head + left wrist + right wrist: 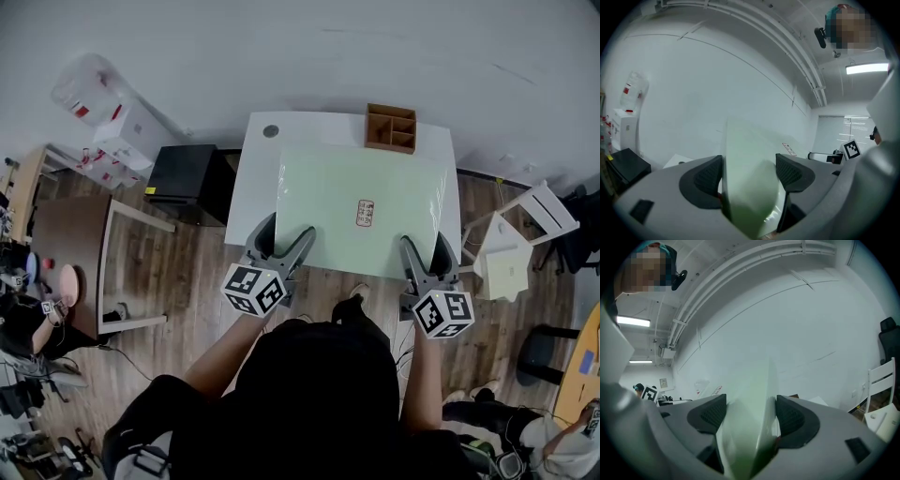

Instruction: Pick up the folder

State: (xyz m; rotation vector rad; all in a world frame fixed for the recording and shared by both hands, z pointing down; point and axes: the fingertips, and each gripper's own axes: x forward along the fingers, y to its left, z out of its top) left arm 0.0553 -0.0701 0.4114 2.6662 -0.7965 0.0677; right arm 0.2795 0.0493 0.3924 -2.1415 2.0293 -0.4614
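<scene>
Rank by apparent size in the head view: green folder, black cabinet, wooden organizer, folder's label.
green folder
black cabinet
wooden organizer
label
The cabinet is on the floor, farther off, so understated.

Glossy plastic gripped in matt plastic claws

I read the folder (361, 211) as thin, pale green, translucent plastic with a glossy sheen. It is pinched by the dark, cross-hatched pads (708, 176) of my left gripper (288, 228) and right gripper (424, 240), whose shells look like smooth matt grey plastic. Beyond the claws, the table (258, 159) is smooth white and the organiser (391, 128) is bare wood.
</scene>
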